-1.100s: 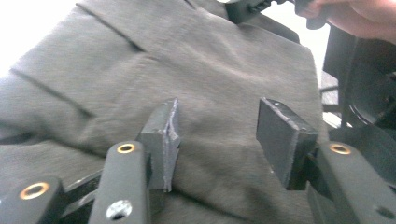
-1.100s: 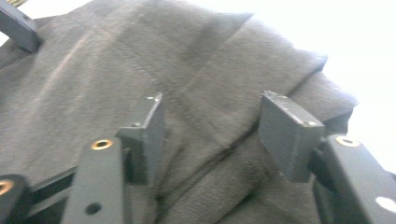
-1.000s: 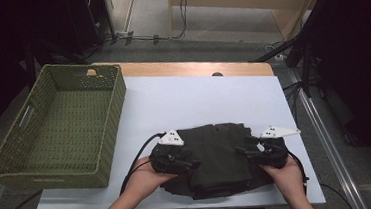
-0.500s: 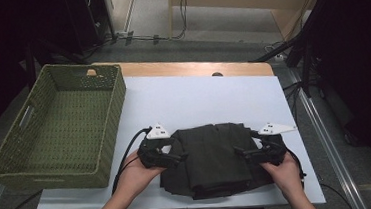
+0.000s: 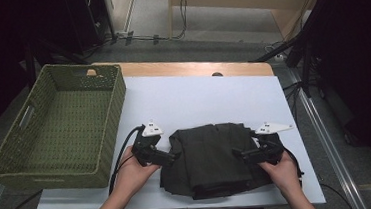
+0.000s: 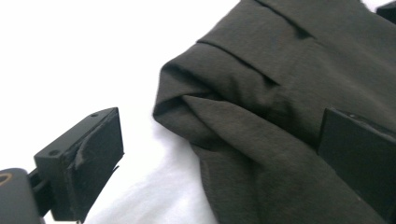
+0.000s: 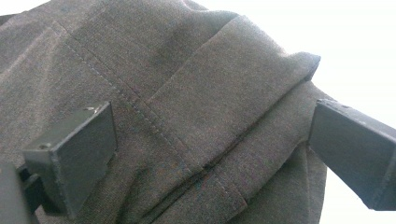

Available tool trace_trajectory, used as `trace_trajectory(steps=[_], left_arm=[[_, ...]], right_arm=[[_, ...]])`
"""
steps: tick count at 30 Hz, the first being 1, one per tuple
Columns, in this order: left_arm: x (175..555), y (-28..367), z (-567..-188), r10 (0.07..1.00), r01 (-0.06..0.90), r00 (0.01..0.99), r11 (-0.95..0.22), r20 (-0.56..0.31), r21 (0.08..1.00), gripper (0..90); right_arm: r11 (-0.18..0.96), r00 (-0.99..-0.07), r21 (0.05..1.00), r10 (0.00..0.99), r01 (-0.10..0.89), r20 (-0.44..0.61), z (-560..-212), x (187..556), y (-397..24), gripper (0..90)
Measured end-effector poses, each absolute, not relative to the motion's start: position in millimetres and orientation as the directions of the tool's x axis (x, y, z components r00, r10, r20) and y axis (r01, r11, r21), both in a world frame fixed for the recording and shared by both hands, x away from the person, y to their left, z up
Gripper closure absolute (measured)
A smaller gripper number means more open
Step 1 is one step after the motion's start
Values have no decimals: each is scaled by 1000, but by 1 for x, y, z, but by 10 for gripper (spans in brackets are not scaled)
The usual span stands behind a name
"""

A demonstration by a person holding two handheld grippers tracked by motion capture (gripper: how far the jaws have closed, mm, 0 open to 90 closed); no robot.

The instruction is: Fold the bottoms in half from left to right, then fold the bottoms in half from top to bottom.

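Note:
A dark, folded garment (image 5: 213,157) lies on the white sheet (image 5: 198,98) near the front edge. My left gripper (image 5: 170,158) is at the garment's left edge, open, its jaws having just been opening. In the left gripper view the left gripper (image 6: 219,158) straddles a folded corner of the garment (image 6: 280,93), and the pads do not press on it. My right gripper (image 5: 240,154) is at the garment's right side, open too after widening. In the right gripper view the right gripper (image 7: 212,154) stands wide over the cloth (image 7: 187,70), with fabric between the jaws but not pinched.
A green woven basket (image 5: 44,178) with nothing in it stands at the left of the table. A strip of wooden tabletop (image 5: 195,68) shows behind the white sheet. Cables and a metal frame run along the right side (image 5: 320,124).
Both grippers have opened and let go of the garment. My left hand has slid to the left, off the cloth to its edge. The right hand has stayed where it was.

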State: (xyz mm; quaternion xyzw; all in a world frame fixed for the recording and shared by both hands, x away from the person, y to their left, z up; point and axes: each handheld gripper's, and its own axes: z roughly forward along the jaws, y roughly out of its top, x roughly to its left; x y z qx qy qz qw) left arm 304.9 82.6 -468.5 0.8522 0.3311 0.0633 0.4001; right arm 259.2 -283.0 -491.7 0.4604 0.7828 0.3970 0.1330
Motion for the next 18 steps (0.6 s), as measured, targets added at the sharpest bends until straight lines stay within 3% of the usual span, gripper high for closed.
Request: trace_trajectory(steps=[15,18], left_arm=[[307,59,-480,588,536,783,-475,-201,698,0],[305,52,-480,590,519,788,-481,-176,707,0]], right_arm=[[276,-539,739,831,614,137,-496,260,-281,1],[291,-543,738,831,609,120,-499,260,-279,3]])
